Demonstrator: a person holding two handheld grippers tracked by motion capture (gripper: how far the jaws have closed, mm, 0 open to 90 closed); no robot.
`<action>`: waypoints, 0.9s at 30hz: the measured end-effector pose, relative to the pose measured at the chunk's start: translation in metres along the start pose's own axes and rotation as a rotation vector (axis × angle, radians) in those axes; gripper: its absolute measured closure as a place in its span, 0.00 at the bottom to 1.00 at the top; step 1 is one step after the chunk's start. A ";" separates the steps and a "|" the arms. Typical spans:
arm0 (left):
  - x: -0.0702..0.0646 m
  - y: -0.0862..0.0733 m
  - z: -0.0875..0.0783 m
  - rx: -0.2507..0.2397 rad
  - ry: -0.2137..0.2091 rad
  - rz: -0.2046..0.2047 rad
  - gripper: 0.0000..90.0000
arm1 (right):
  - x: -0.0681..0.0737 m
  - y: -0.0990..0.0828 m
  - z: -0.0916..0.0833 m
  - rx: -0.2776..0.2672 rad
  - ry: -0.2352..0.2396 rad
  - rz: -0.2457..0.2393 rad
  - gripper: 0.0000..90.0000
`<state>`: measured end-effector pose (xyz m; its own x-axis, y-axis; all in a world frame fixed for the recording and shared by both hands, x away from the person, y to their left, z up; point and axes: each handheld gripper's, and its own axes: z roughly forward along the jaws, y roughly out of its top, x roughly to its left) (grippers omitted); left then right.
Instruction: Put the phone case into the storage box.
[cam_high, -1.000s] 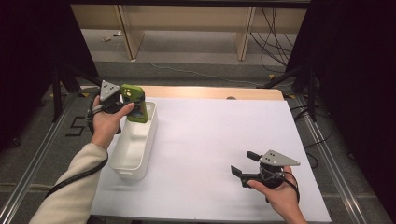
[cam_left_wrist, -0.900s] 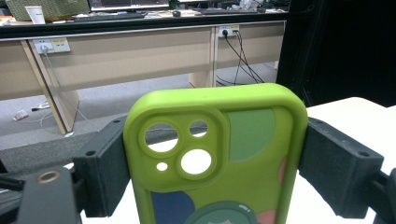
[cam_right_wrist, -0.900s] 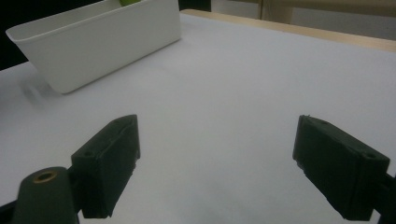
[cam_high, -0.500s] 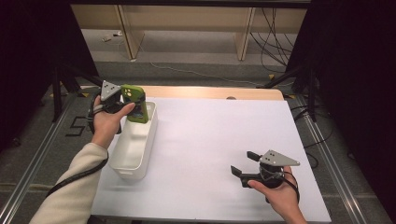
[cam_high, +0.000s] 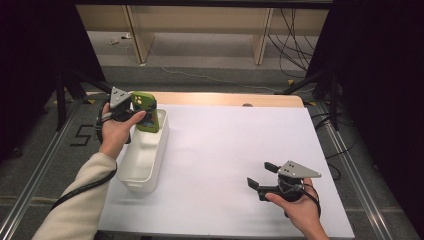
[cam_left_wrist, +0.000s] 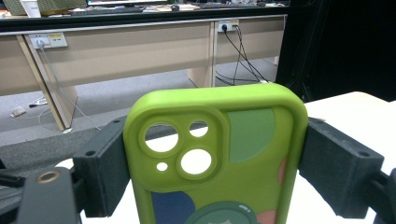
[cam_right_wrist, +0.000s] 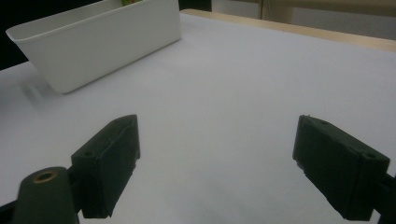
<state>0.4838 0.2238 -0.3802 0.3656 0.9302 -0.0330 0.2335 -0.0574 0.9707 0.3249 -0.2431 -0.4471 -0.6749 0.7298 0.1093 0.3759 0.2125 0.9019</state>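
The left gripper (cam_high: 136, 111) grasps the green phone case (cam_high: 145, 111) by its two long edges, upright, just above the far end of the white bin (cam_high: 131, 180), so the bin lies directly below it, while the right gripper (cam_high: 262, 176) rests released on the white surface (cam_high: 225, 145), well apart.

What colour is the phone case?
Bright green phone case with coloured blobs, best in the left gripper view.

A big white table (cam_high: 235, 165) stands in the room. A long white tub (cam_high: 145, 160) sits on it at about nine o'clock, near the left edge. A strip of bare wood (cam_high: 225, 99) shows along twelve o'clock.
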 end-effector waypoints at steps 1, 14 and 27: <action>0.000 0.000 0.000 0.002 0.000 0.000 0.18 | 0.000 0.000 0.000 0.001 0.001 0.001 0.18; 0.000 -0.003 0.006 0.016 0.000 0.012 0.18 | 0.000 0.000 0.000 -0.003 -0.002 0.000 0.18; 0.000 -0.005 0.012 0.030 0.000 0.017 0.18 | 0.000 0.001 -0.001 -0.001 -0.003 -0.001 0.18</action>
<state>0.4932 0.2199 -0.3880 0.3700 0.9289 -0.0170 0.2543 -0.0837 0.9635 0.3247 -0.2437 -0.4463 -0.6735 0.7314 0.1072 0.3748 0.2129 0.9023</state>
